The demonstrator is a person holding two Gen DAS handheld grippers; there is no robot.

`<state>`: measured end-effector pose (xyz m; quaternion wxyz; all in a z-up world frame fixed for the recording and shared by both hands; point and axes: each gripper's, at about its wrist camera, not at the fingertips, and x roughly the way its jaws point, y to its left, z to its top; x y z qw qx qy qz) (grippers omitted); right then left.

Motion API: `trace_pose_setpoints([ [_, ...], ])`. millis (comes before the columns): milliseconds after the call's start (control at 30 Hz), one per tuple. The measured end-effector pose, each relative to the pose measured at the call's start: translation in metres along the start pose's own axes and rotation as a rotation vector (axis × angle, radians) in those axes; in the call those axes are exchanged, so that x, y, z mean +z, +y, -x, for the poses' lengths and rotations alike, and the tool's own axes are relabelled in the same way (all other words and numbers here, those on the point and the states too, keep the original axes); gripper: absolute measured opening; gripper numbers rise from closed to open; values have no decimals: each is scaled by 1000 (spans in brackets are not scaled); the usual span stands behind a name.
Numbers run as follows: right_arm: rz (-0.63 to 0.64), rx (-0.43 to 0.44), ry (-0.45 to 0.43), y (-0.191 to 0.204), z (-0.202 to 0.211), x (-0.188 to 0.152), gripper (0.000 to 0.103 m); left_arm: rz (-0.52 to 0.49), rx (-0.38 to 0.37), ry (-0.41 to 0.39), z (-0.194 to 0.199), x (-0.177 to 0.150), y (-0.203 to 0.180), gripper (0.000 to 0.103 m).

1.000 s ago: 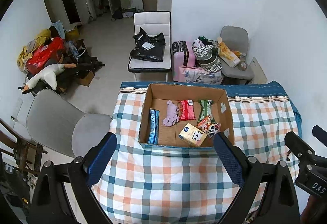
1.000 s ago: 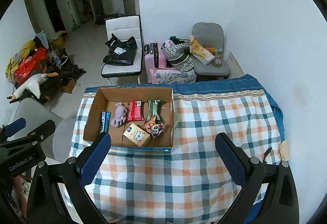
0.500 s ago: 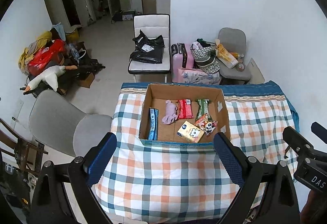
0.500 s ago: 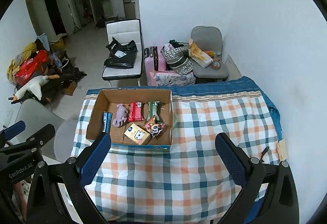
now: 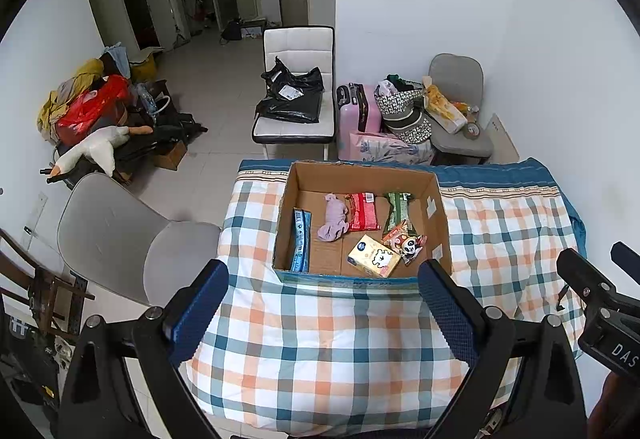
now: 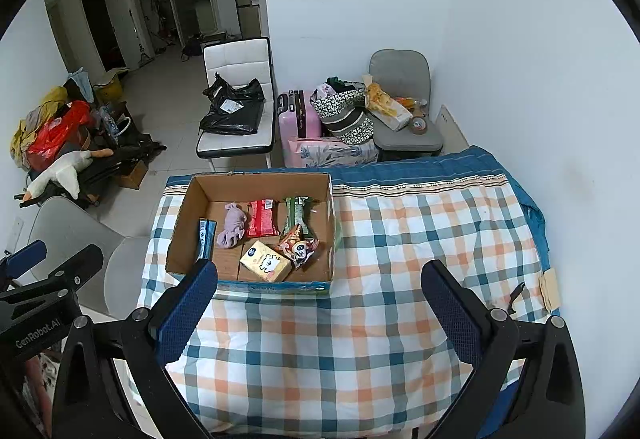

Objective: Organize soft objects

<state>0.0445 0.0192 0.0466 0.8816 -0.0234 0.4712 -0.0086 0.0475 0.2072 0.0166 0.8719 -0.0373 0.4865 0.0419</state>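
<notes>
An open cardboard box (image 5: 436, 223) (image 6: 182, 235) stands on the plaid-covered table (image 5: 340, 351) (image 6: 400, 239). In it lie a purple soft toy (image 5: 334, 217) (image 6: 232, 226), a red packet (image 5: 364, 211) (image 6: 262, 217), a green packet (image 5: 396, 205) (image 6: 297, 213), a blue packet (image 5: 301, 239) (image 6: 205, 239), a yellow tissue pack (image 5: 374, 255) (image 6: 266, 261) and a panda packet (image 5: 408, 242) (image 6: 298, 245). My left gripper (image 5: 322, 303) is open and empty, well back from the box. My right gripper (image 6: 320, 303) is open and empty, high above the table's near part.
A grey chair (image 5: 120, 235) stands left of the table. Behind the table are a white chair with a black bag (image 5: 296, 95), a pink suitcase (image 5: 358, 111) and a grey chair with bags (image 5: 456, 107). A clutter pile with a goose toy (image 5: 96, 147) lies far left.
Both grippers have drawn back and up from the table, so the box looks smaller and farther. Both stay open. Nothing in the box has moved.
</notes>
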Motion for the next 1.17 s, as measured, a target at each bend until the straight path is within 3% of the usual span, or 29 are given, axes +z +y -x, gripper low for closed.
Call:
trace_pose_setpoints([
  [1167, 5, 3, 6, 3, 0, -4, 103, -6, 5, 14, -1, -5, 1, 97],
])
